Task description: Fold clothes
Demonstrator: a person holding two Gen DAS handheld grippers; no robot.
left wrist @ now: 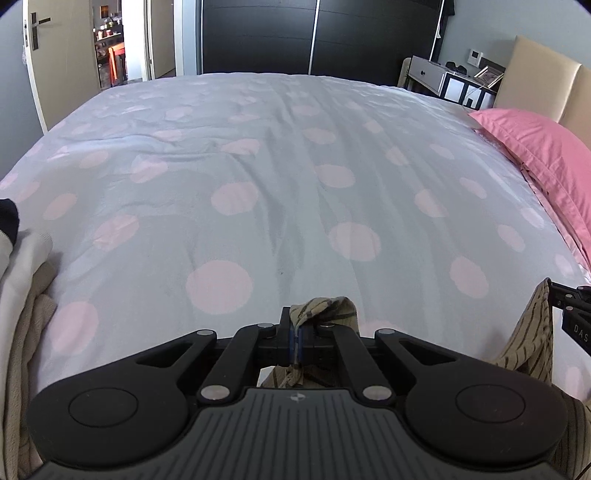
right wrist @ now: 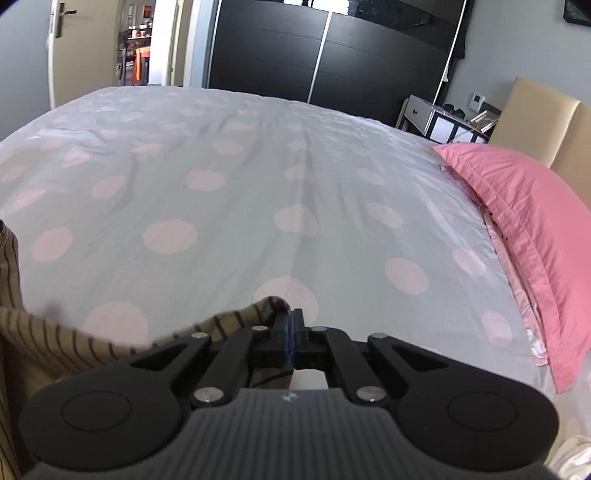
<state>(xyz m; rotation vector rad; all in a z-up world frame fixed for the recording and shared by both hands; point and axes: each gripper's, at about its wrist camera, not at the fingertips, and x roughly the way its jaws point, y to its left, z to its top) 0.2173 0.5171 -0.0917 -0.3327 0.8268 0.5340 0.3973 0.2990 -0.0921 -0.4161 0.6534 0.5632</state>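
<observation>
Two grippers, left gripper (left wrist: 296,338) and right gripper (right wrist: 291,332), angle downward over the bed (left wrist: 258,166), each clenched on the striped tan garment (left wrist: 325,308).

garment (right wrist: 55,339): tan cloth, thin dark stripes
bedspread (left wrist: 295,177): pale grey, large pink dots
pillow (right wrist: 524,221): plain pink
wardrobe (left wrist: 314,33): black

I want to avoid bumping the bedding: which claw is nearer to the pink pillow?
Right. The right claw has the pink pillow close on its right side. The left claw sits farther away, with the right claw between it and the pillow.
</observation>
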